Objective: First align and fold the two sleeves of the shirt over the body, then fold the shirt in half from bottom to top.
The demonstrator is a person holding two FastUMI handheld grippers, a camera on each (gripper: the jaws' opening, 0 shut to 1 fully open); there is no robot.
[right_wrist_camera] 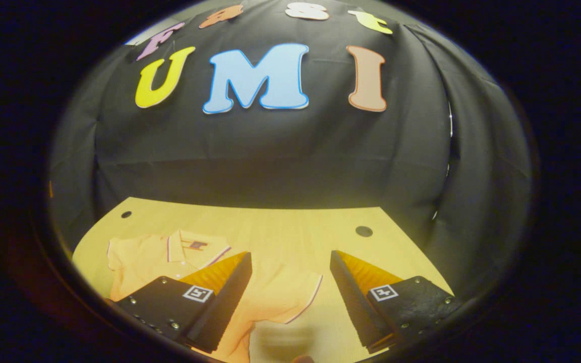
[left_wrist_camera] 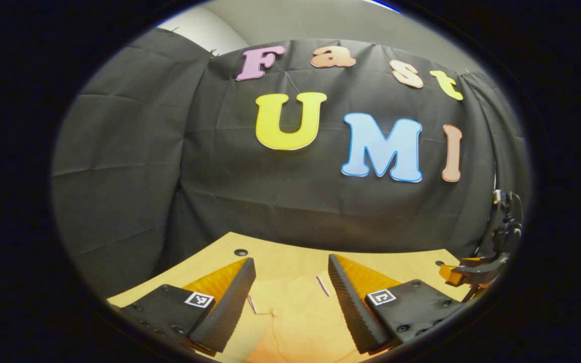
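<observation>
A pale orange polo shirt (right_wrist_camera: 169,259) lies flat on the wooden table (right_wrist_camera: 280,227), collar toward the far wall. Its right sleeve (right_wrist_camera: 290,297) with a dark trimmed cuff spreads out between my right gripper's fingers. My right gripper (right_wrist_camera: 290,282) hovers open above that sleeve, holding nothing. In the left gripper view the shirt (left_wrist_camera: 295,312) lies below my left gripper (left_wrist_camera: 290,290), which is open with cloth showing between its fingers but not pinched. The right gripper (left_wrist_camera: 472,275) shows at the far right edge of that view.
Black cloth walls close the table on the far side and both flanks. Small dark holes (right_wrist_camera: 363,231) (left_wrist_camera: 240,252) sit in the tabletop near the back corners. Bare wood (right_wrist_camera: 401,262) lies right of the sleeve.
</observation>
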